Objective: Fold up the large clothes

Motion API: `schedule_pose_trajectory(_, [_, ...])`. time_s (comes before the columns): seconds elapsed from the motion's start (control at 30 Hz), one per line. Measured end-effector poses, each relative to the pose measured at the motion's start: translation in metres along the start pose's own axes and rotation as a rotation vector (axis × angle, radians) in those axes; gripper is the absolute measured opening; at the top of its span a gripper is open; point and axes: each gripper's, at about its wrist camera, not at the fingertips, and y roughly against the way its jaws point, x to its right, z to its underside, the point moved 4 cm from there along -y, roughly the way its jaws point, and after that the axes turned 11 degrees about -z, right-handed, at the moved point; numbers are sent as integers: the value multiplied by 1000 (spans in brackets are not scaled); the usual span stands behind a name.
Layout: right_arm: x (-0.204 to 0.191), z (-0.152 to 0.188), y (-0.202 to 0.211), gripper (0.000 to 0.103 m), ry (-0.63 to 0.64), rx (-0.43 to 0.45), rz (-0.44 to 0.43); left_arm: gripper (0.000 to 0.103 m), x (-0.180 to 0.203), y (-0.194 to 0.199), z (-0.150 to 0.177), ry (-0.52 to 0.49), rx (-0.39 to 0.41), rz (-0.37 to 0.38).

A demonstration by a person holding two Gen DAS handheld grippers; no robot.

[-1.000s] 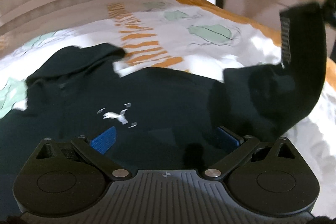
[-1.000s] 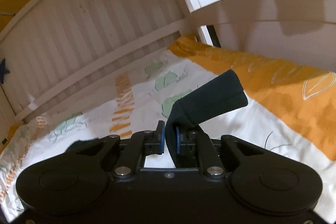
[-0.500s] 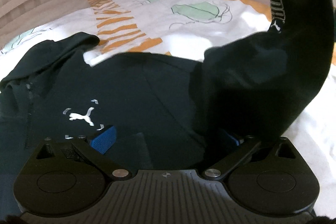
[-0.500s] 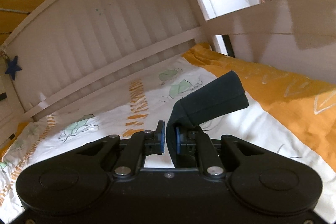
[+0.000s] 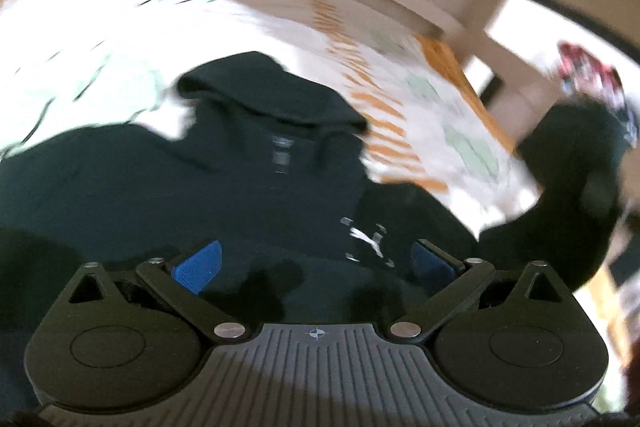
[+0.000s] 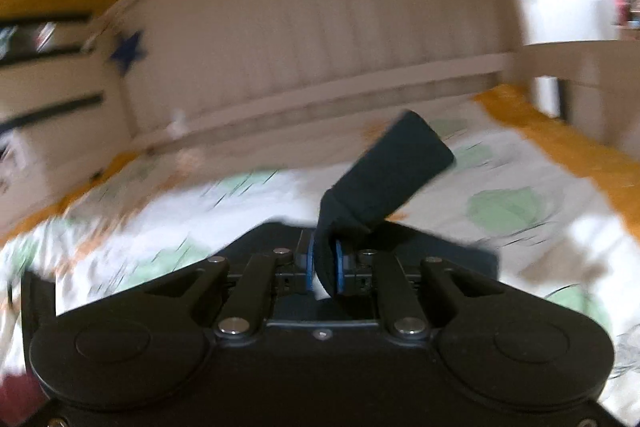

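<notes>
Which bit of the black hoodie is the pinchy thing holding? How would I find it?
Look at the bed with the white, green and orange cover, where the black hoodie lies spread out. One sleeve is lifted off it, and its cuff sticks up from the shut right hand-held gripper. It is the only part raised off the bed.

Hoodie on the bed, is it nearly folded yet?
Not nearly. Done: the hoodie lies spread flat on the bed, logo up. In hand: the right gripper is shut on the sleeve, lifting it. The left gripper hovers open over the chest. Left: lay this sleeve across, then fold the other sleeve and the body.
</notes>
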Motion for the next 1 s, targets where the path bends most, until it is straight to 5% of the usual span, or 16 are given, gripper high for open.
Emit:
schedule_pose_trajectory(0.33, [-79, 106, -76, 28, 191, -389, -162, 102, -44, -3, 6, 95, -38, 18])
schedule_pose_trajectory(0.4, [-84, 115, -77, 43, 227, -433, -178, 103, -46, -4, 9, 99, -47, 24])
schedule_pose_trajectory(0.5, [-83, 109, -71, 64, 206, -427, -219, 103, -50, -4, 11, 119, -61, 45])
schedule_pose_trajectory(0.77, [-71, 73, -56, 73, 173, -330, -222, 103, -40, -6, 25, 87, -110, 78])
schedule_pose_trajectory(1.0, [-8, 29, -28, 76, 41, -166, -54, 101, -7, -19, 44, -34, -143, 38])
